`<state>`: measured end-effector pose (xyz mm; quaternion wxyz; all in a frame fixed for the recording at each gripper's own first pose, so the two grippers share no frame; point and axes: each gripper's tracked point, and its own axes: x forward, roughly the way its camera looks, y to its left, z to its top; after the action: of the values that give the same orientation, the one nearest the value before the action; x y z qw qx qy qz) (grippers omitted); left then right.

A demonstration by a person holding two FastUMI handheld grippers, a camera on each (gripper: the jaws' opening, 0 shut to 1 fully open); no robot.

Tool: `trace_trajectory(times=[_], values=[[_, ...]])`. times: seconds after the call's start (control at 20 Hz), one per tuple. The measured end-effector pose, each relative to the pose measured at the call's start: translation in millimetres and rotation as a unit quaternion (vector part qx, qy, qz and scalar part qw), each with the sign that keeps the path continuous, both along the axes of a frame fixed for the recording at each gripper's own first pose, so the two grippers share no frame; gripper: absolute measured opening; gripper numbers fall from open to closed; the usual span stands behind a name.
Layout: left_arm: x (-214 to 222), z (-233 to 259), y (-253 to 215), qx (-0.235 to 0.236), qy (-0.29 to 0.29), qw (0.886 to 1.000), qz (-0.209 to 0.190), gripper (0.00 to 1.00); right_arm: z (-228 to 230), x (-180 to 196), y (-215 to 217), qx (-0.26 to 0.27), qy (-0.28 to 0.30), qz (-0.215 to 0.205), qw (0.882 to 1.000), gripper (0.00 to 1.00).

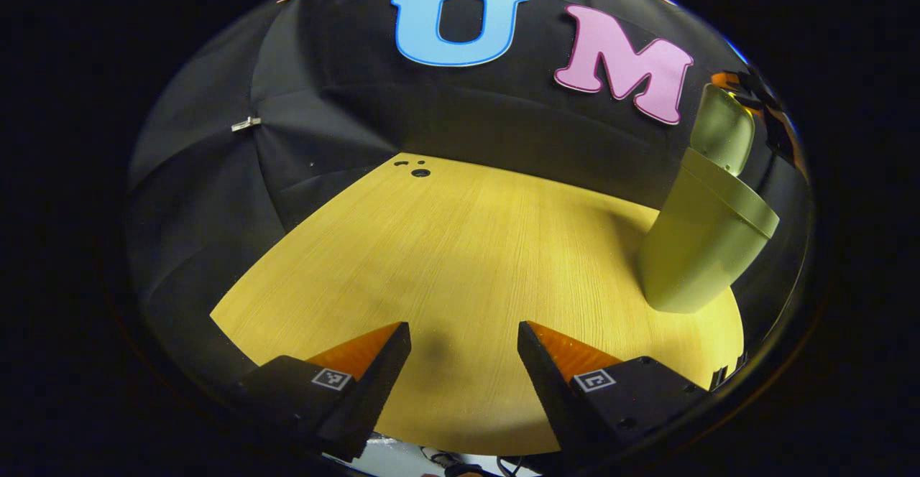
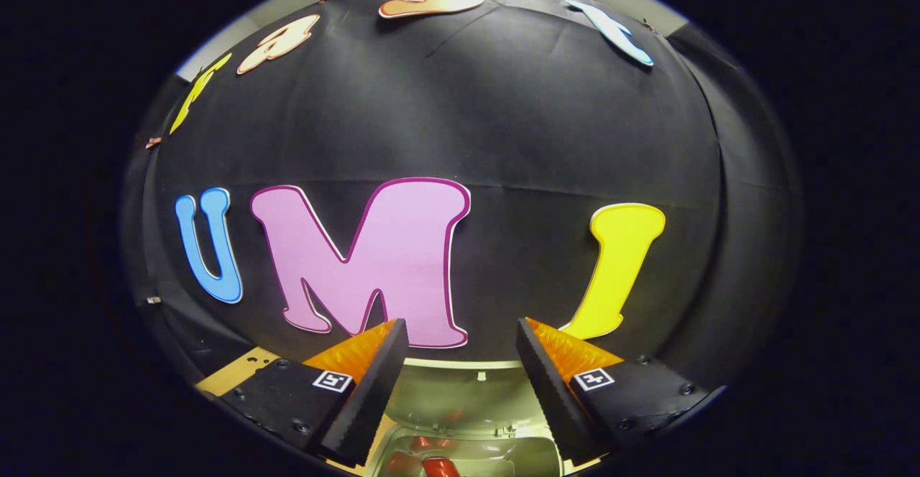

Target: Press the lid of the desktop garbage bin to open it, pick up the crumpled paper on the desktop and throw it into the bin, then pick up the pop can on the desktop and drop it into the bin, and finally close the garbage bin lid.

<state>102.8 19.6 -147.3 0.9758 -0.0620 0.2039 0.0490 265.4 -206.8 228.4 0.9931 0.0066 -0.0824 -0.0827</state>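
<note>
Right tongs (image 2: 456,362), spread and empty, hang above the open bin (image 2: 467,419), a can (image 2: 438,466) seen inside. Left tongs (image 1: 463,362) are spread over the desk (image 1: 460,247). Next, the lid (image 2: 467,398) should be pushed down squarely.

Bin (image 2: 460,419) interior and red item (image 2: 438,467) inside, cut off at bottom edge.

We're looking at a light wooden tabletop (image 1: 460,247) with small holes (image 1: 420,172) near its far edge, black cloth wall (image 2: 503,118) draped behind.
</note>
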Motion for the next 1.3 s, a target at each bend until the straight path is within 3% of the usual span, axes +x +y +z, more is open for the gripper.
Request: trace_trajectory(times=[0.25,0.4,0.95,1.3], values=[[22,13,3,0.001,-0.015,1.000,0.024,0.96,-6,-12,3,-0.007,-0.001,0.013,1.000,0.95],[31,28,9,0.037,-0.026,0.999,0.025,0.96,-11,-25,5,-0.004,-0.007,0.014,1.000,0.95],[42,29,-15,0.041,-0.023,0.996,-0.079,0.96,-60,-82,16,0.016,0.036,-0.016,0.999,0.95],[45,25,-6,0.040,-0.019,0.994,-0.097,0.96,-118,-91,12,0.038,0.087,-0.044,0.994,0.95]])
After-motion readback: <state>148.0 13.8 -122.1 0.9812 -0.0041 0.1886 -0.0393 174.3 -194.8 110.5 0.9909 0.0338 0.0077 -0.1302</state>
